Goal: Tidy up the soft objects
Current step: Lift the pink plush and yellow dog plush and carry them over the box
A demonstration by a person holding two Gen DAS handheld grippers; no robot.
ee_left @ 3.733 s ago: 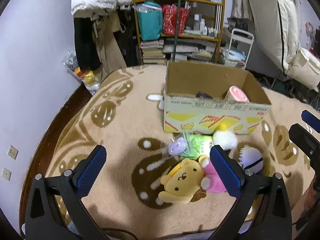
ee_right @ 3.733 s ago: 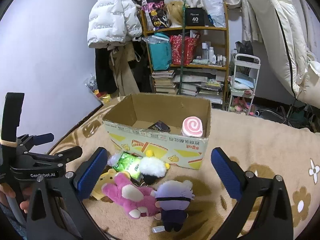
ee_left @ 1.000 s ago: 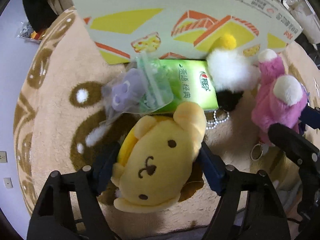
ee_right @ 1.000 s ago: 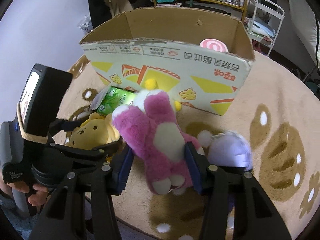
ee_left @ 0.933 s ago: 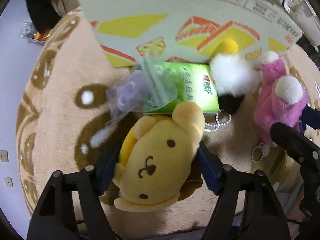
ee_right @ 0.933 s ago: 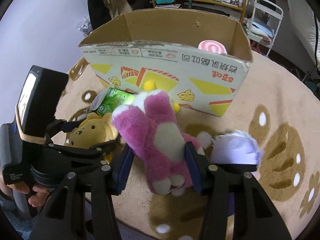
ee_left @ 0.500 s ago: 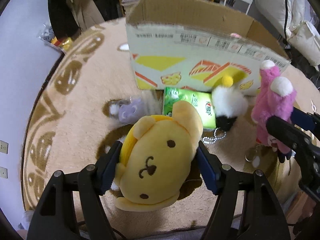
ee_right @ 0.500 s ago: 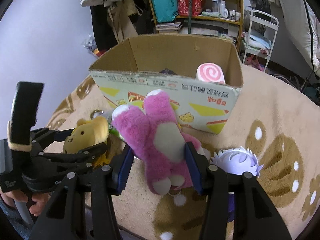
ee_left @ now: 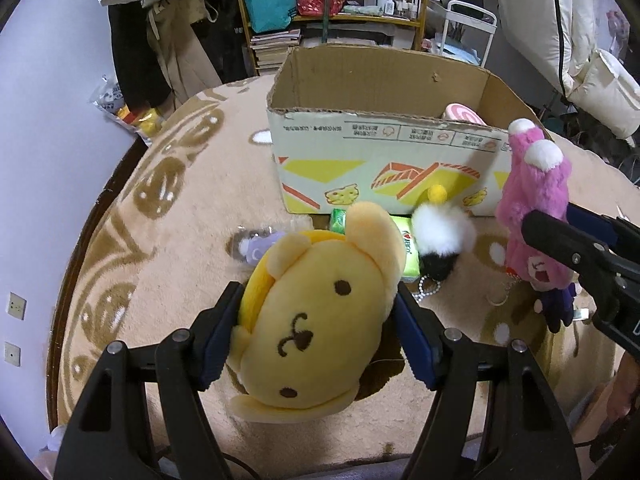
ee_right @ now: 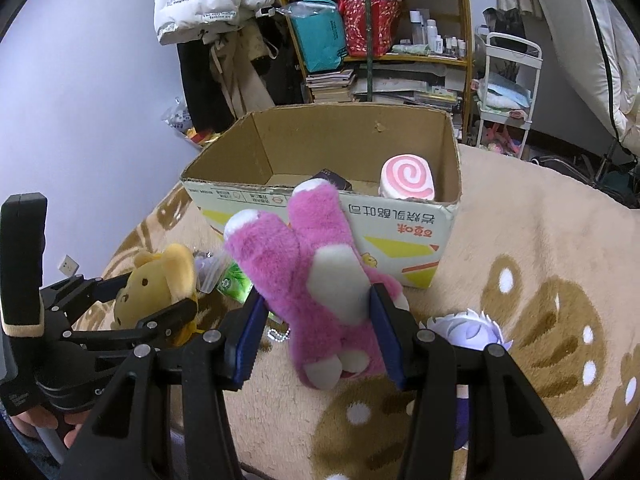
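Note:
My left gripper (ee_left: 316, 336) is shut on a yellow dog plush (ee_left: 320, 316) and holds it above the rug, in front of the open cardboard box (ee_left: 376, 120). My right gripper (ee_right: 316, 334) is shut on a pink bear plush (ee_right: 316, 276), feet up, near the box's front wall (ee_right: 320, 204). The pink plush also shows in the left wrist view (ee_left: 534, 204), the yellow one in the right wrist view (ee_right: 160, 284). A pink swirl roll plush (ee_right: 406, 178) lies in the box.
On the beige rug (ee_left: 168, 240) lie a green packet (ee_left: 404, 240), a white-and-black pompom plush (ee_left: 442, 236), a bagged purple toy (ee_left: 260, 244) and a white-haired doll (ee_right: 468, 332). A cluttered shelf (ee_right: 372, 20), hanging coats and a white cart stand behind the box.
Both grippers have risen and pulled back with their plushes, so the inside of the box has come into view. The toys on the rug lie farther below.

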